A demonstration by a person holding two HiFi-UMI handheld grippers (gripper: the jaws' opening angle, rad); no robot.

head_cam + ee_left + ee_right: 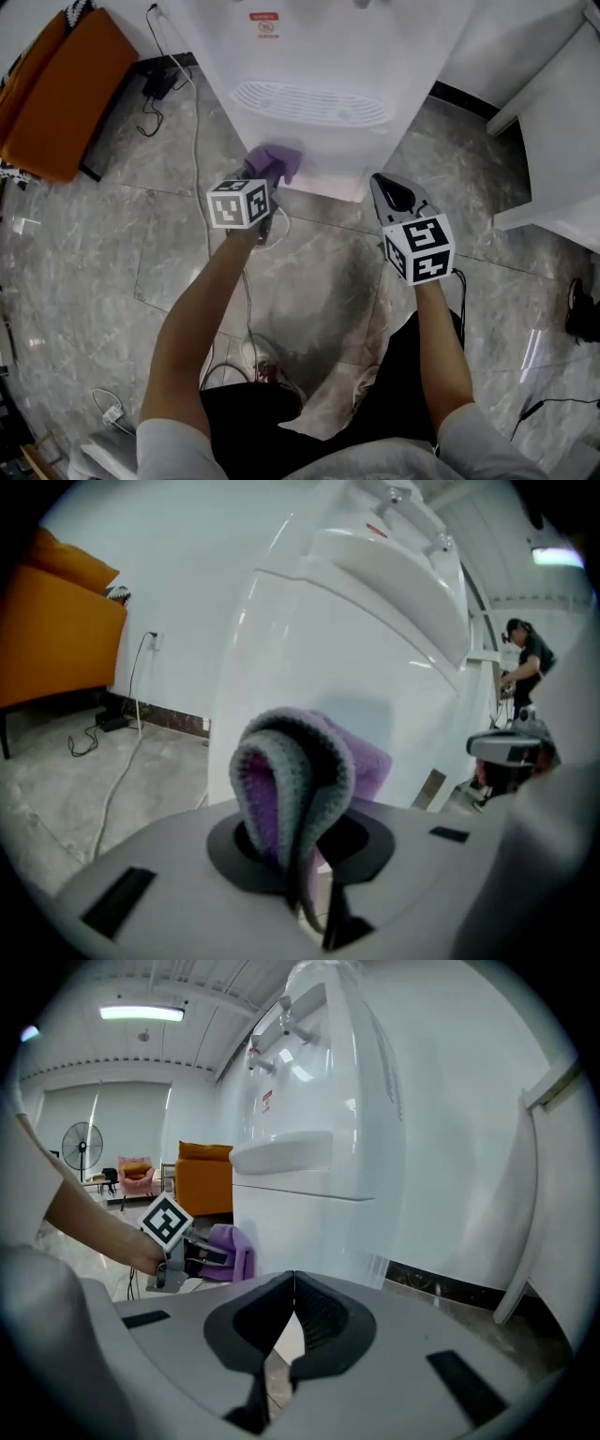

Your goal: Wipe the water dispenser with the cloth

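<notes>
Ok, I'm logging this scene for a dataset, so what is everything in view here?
water dispenser: one, white, straight ahead
cloth: one, purple and grey, at the dispenser's lower front
sofa: one, orange, far left
cables: several, white and black, on the grey floor at left
white furniture: one piece, right
floor fan: one, dark, far back in the right gripper view
left tool: one, shut on the cloth
right tool: one, jaws together, empty
forearms: two, bare

My left gripper [305, 892] pinched the folded purple-grey cloth [295, 780], its far end against the water dispenser [309, 639]; an orange sofa [56, 639] stood left.
</notes>
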